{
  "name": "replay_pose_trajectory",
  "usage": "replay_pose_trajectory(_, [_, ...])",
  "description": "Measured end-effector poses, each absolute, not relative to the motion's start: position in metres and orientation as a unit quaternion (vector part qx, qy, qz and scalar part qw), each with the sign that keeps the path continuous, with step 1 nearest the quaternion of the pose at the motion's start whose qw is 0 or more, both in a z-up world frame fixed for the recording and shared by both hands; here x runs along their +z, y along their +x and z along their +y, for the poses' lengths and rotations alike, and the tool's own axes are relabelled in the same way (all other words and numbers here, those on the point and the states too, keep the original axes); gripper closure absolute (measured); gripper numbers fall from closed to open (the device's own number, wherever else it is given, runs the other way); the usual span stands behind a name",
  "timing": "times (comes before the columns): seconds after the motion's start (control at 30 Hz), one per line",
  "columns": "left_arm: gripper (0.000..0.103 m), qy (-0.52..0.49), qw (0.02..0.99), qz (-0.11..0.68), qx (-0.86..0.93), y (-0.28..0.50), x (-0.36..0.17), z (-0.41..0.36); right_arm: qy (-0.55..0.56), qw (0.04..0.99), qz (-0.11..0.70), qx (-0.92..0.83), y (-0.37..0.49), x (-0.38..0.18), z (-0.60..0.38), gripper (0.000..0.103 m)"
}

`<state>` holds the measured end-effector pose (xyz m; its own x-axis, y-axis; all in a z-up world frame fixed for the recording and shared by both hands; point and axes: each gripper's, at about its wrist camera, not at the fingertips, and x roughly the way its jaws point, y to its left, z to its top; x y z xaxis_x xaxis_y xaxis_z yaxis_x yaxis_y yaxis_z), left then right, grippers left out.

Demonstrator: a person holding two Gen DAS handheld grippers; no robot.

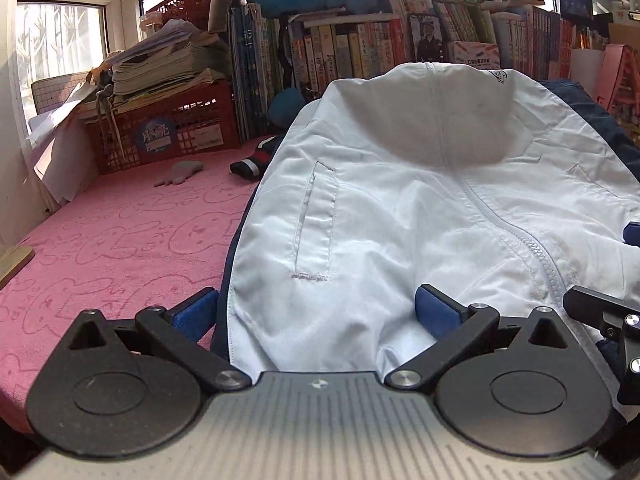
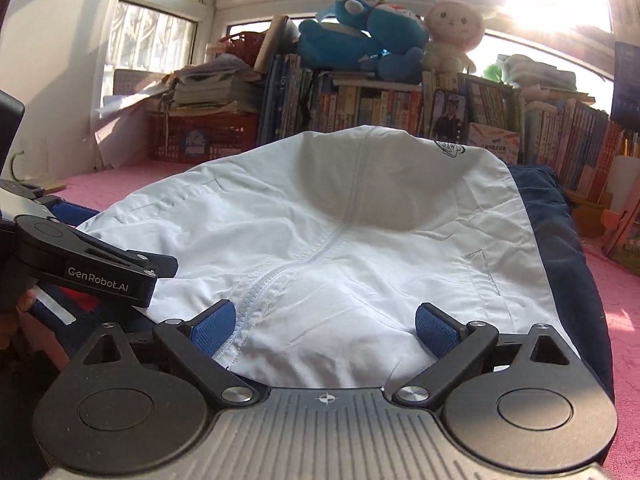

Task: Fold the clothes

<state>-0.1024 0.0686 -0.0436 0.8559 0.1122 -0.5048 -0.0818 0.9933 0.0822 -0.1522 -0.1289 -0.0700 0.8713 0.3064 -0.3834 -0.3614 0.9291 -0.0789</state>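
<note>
The white jacket (image 1: 400,208) lies spread, zipper up, along the near edge of the pink bed (image 1: 120,240), with the left gripper (image 1: 316,312) and right gripper (image 2: 324,324) both released, jaws wide over its hem, seemingly poised to pinch for a fold.

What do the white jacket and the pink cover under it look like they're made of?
White jacket: thin, smooth woven fabric, likely nylon or polyester; crisp fine creases, slight sheen. Pink cover: looks like soft plush or terry; matte, fuzzy nap with embossed cartoon outlines.
</note>
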Motion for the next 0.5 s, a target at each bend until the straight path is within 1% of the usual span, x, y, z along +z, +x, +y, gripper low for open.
replay_pose_trajectory(0.1, [0.0,-0.014,0.963,0.266,0.04,-0.104,-0.047,0.081,-0.07,0.966,0.193,0.158,-0.151,-0.072,-0.144,0.004])
replay_pose_trajectory(0.5, [0.0,-0.005,0.968,0.247,0.034,-0.108,-0.049,0.08,-0.081,0.974,0.205,0.053,-0.149,-0.074,-0.203,0.002])
